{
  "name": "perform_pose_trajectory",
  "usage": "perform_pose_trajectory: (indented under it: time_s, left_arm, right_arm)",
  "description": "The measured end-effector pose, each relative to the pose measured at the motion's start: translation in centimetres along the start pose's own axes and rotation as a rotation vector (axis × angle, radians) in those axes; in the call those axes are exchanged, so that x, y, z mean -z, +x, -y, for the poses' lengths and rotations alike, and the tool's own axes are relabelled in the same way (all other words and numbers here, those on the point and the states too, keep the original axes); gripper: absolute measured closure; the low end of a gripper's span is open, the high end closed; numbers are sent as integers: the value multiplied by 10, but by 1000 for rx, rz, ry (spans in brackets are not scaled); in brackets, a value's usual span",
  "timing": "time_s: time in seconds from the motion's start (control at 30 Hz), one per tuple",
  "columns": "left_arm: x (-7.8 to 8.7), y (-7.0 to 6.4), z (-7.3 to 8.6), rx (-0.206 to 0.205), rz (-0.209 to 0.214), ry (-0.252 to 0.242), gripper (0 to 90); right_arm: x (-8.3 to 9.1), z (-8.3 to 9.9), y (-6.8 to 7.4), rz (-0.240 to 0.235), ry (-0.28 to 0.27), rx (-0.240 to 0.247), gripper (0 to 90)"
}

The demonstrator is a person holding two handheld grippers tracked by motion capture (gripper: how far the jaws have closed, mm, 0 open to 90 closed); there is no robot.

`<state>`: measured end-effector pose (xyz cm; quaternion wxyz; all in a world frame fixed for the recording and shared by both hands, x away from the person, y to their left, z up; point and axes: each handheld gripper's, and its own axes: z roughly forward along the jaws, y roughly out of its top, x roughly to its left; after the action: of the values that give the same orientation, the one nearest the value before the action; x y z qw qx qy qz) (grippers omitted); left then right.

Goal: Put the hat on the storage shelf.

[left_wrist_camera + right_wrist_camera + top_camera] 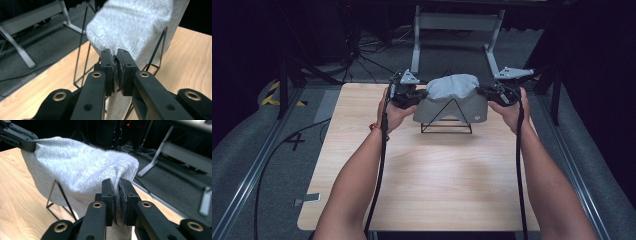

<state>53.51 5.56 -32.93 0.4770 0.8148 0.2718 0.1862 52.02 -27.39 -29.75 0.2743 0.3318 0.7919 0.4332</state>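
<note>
While my forearms come up from the bottom of the high view, one light wooden table (422,185) spreads across the middle of the frame, with the work at its far edge, upper centre. One grey cloth (452,92) is draped there over one black wire stand (447,122); the cloth covers the stand's top, so I can see just a triangle of wire and the base rods below the hem. A small round mark sits low on the cloth's right side, too small for me to read.

I hold two grippers, one on each side of the cloth. My left gripper (421,94), left of the cloth in the high view, has its jaws pressed together on a fold of the cloth's edge; in the left gripper view the pinched fold (117,66) shows between them at frame centre, with the cloth rising above. My right gripper (482,91), right of the cloth, likewise pinches the cloth's other edge (117,192), in the lower centre of the right gripper view. In that view's upper left corner my left gripper (33,146) grips the far end, cut off by the frame.
</note>
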Motion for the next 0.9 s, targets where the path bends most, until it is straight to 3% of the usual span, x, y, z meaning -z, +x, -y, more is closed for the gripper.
perform_pose_trajectory:
  time_s: [0.37,0.5,0.57,0.7,0.77,0.9]
  left_arm:
    - [-20,-2,29,15,20,32,841]
    - [-24,-2,37,38,20,38,841]
    - [-25,-1,40,29,16,50,841]
    - [-27,0,47,13,8,70,841]
    - [-28,0,50,32,11,70,841]
    - [-30,0,53,29,5,83,840]
  right_arm:
    - [-21,35,3,-45,43,-53,868]
    - [-28,43,6,-40,55,-67,782]
    - [-28,47,6,-43,48,-79,736]
    - [-32,56,4,-51,59,-109,735]
    - [-34,61,4,-62,72,-114,718]
    - [-40,70,4,-71,101,-118,703]
